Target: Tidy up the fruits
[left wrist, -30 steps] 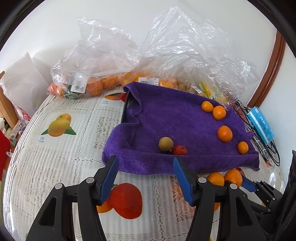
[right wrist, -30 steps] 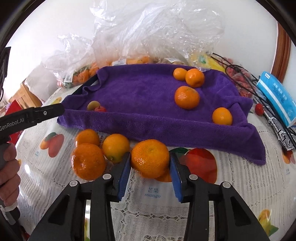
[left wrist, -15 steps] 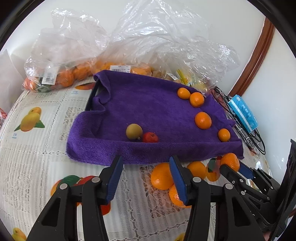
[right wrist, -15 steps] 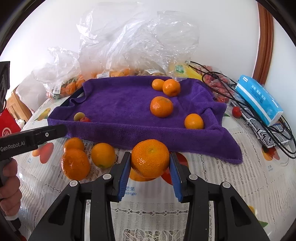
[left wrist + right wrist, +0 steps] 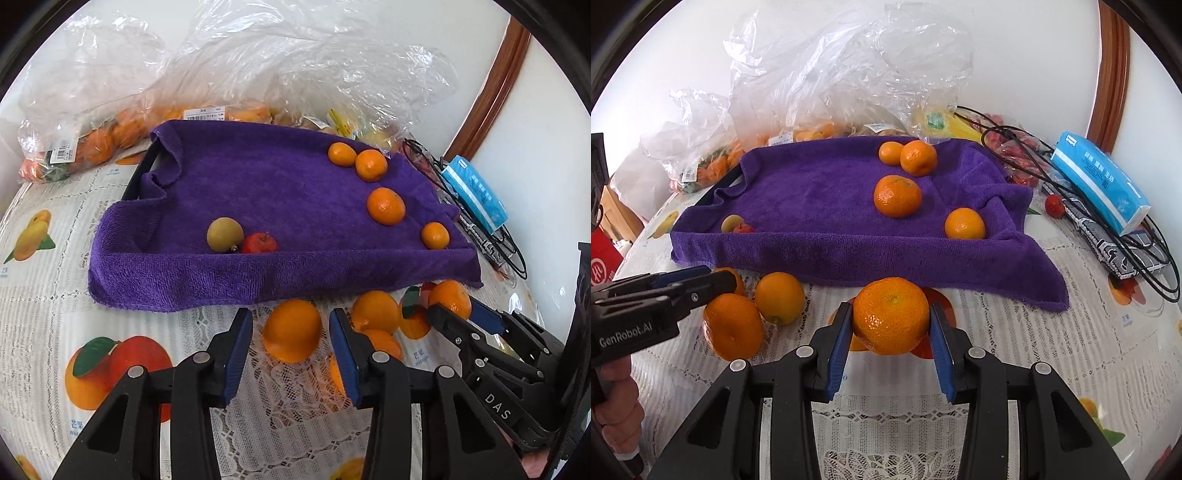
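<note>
The right gripper (image 5: 890, 347) pinches a tangerine (image 5: 891, 315) at 6 o'clock off the purple towel's (image 5: 258, 192) front hem. The left gripper's (image 5: 291, 350) jaws, just closing, straddle an orange (image 5: 292, 329) without visible contact. Bags (image 5: 258, 66) crowd 12 o'clock; the table (image 5: 48, 302) lies bare at 8; the tray beneath is mostly hidden.

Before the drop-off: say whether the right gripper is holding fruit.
Holding. The right gripper has both blue fingers pressed against an orange, raised off the tablecloth.
</note>
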`<action>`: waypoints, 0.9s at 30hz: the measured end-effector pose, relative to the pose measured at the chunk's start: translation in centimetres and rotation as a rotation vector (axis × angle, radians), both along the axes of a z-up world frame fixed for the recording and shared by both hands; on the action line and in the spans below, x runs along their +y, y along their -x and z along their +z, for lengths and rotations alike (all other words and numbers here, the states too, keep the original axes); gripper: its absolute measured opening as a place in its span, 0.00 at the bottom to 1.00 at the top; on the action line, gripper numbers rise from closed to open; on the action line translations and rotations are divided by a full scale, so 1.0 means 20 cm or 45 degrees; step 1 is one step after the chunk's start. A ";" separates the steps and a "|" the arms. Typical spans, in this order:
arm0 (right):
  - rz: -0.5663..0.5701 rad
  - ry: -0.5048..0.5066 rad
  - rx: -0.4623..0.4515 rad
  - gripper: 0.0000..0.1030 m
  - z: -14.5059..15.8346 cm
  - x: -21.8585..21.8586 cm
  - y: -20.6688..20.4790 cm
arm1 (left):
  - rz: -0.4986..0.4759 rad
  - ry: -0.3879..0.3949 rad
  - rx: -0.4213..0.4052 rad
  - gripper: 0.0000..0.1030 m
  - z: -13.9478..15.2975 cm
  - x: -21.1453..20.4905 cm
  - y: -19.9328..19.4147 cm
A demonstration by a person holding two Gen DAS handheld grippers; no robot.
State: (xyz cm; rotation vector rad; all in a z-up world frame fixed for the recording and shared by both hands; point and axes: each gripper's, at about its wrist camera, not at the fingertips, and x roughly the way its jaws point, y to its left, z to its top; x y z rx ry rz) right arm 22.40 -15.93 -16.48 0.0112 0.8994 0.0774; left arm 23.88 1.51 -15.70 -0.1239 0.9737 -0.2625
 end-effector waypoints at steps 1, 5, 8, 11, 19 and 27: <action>0.000 0.000 0.002 0.40 0.00 0.00 0.00 | 0.003 -0.006 -0.002 0.36 0.00 0.00 0.00; 0.009 -0.012 0.019 0.40 -0.01 0.00 -0.01 | 0.000 -0.018 -0.002 0.31 -0.02 -0.01 0.00; 0.022 -0.019 0.023 0.40 -0.02 0.01 0.00 | 0.011 -0.067 -0.023 0.31 0.00 -0.01 0.00; 0.030 -0.023 0.025 0.40 -0.02 0.02 -0.01 | 0.059 -0.149 -0.031 0.31 0.00 0.01 0.00; 0.045 -0.040 0.086 0.40 -0.05 0.02 -0.02 | 0.110 -0.239 -0.039 0.31 -0.05 -0.02 -0.02; 0.037 -0.031 0.087 0.40 -0.05 0.03 -0.03 | 0.137 -0.236 -0.047 0.31 -0.05 -0.01 -0.02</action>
